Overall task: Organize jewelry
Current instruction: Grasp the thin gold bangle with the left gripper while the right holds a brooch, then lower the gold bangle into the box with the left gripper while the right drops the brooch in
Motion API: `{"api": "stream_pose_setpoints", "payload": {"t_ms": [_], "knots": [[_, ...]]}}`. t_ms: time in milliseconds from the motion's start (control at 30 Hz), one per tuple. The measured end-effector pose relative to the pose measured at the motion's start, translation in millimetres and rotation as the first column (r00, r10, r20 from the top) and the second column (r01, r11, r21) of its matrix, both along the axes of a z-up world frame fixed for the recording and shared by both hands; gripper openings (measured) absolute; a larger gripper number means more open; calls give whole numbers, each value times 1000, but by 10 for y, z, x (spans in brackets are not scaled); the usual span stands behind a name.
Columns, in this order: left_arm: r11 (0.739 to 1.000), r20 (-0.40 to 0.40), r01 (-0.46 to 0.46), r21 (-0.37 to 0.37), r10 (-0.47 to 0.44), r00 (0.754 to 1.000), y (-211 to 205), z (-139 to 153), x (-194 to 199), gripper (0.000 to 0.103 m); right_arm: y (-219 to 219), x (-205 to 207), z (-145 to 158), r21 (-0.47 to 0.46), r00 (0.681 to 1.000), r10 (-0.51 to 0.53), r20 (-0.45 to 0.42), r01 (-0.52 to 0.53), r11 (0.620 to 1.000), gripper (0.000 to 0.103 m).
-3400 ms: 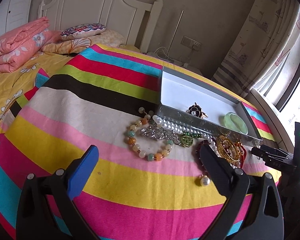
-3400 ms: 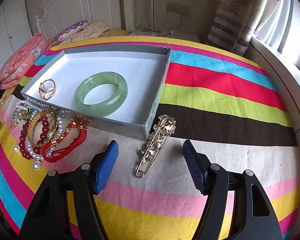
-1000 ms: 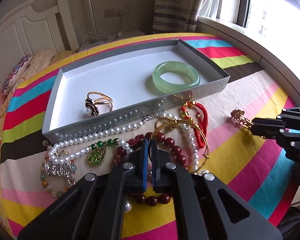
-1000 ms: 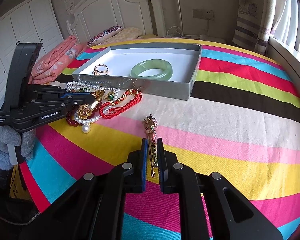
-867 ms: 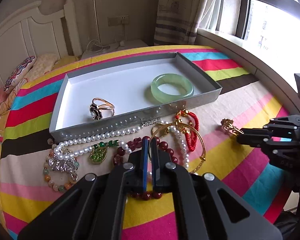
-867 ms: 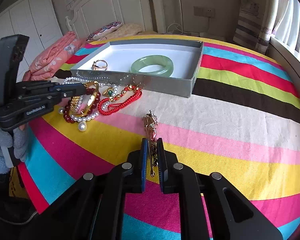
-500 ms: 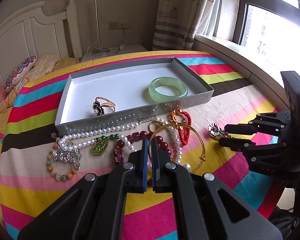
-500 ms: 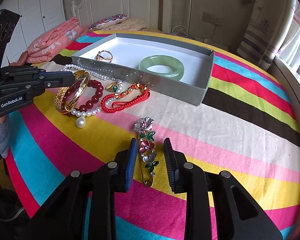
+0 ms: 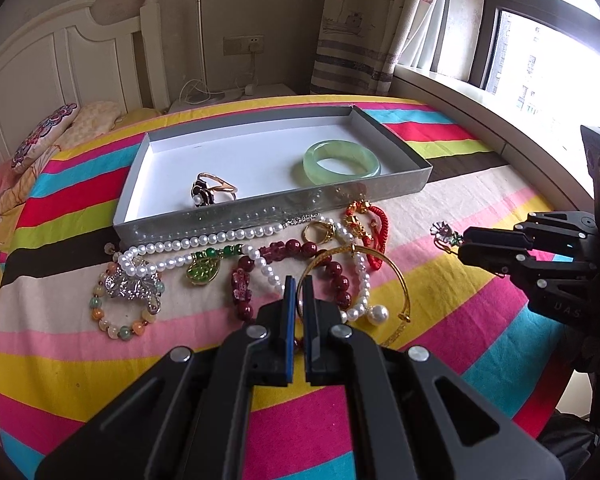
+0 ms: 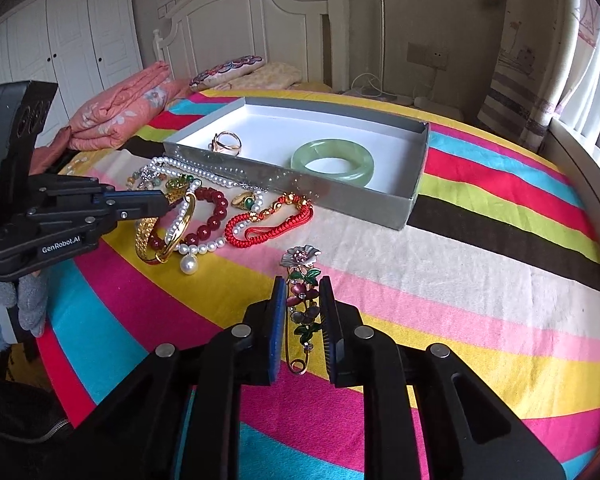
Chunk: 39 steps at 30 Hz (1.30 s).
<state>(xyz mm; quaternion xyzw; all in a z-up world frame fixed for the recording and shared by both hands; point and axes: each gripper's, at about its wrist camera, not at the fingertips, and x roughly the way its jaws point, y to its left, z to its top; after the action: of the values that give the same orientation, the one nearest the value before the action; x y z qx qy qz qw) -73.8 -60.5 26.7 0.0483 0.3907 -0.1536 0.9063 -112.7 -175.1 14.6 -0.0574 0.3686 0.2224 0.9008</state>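
A shallow grey box (image 9: 260,210) (image 10: 414,168) on the striped cloth holds a green jade bangle (image 9: 341,159) (image 10: 333,159) and a gold ring (image 9: 210,192) (image 10: 226,142). In front of it lie pearl strands, a dark red bead bracelet (image 9: 336,268), a red cord bracelet (image 10: 268,220) and a pastel bead bracelet (image 9: 120,308). My left gripper (image 9: 298,284) (image 10: 168,202) is shut on a gold bangle (image 9: 392,280) (image 10: 180,224) and holds it tilted. My right gripper (image 10: 302,286) (image 9: 462,242) is shut on a flower brooch (image 10: 302,276) (image 9: 444,232), held above the cloth.
A bed headboard (image 10: 256,32), a folded pink quilt (image 10: 120,112) and a pillow (image 10: 228,68) are behind the cloth. A window (image 9: 548,60) and curtain (image 9: 360,32) are to the right. A gloved hand (image 10: 24,300) holds the left gripper.
Both grippers shut on their pieces and lifted: the left raised the gold bangle off the pile, the right raised the brooch and turned it flat, its fingers now wider apart around it.
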Motion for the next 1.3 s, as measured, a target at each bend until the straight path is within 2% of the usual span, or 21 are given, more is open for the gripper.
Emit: {"api": "stream_pose_setpoints", "payload": {"t_ms": [367,700,900,1300], "knots": [[999,27,-35,5,35,999,79,68,-17,3,117,-44,90,59,1000,22,21,-24,998,17],[996,70,-82,-18,83,994,102,239,126,3,304,8,251,75,994,47,96,-54,996,17],[994,84,-103,-31,105,991,61,292,265,3,388,154,354,78,990,42,138,-53,996,17],[982,79,-183,-36,185,980,96,335,790,3,448,740,473,169,992,-12,125,-9,986,17]]}}
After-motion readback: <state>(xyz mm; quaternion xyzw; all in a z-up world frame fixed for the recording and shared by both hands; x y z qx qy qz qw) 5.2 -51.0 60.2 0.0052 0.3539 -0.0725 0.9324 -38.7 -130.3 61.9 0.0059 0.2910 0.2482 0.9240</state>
